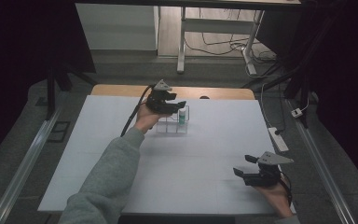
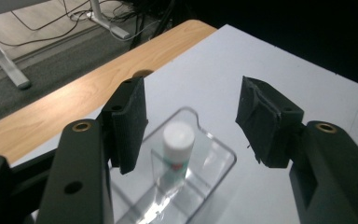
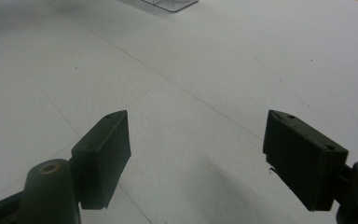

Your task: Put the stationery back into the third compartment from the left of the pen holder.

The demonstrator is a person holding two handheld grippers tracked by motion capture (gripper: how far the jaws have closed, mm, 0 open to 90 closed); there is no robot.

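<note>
**Left tongs released above the bottle in the clear tray**

My left gripper (image 1: 176, 103) hung over the clear tray (image 1: 164, 129), which sat on the white table (image 1: 205, 154) toward twelve o'clock from me, a little left of centre. Its jaws stood apart, gripping nothing. Seen along that gripper (image 2: 191, 121), the small bottle (image 2: 175, 156) with its white cap stood upright in one compartment of the divided clear tray (image 2: 221, 161), below the gap between the jaws and closer to the left pad (image 2: 130, 123) than to the other; neither pad touched it. From above, the bottle (image 1: 182, 116) showed a green label and stood at the tray's right end, just under the jaw tips. A strip of bare wooden tabletop (image 2: 74, 102) ran along the far edge of the white sheet.

My right gripper (image 1: 248, 166) lay low near five o'clock, well apart from the tray, held in my right hand (image 1: 275, 193). Its jaws (image 3: 196, 158) were spread wide over bare white table (image 3: 177, 70), with nothing between them. A corner of the tray (image 3: 170, 4) sat far off at twelve o'clock in that gripper's view.
</note>
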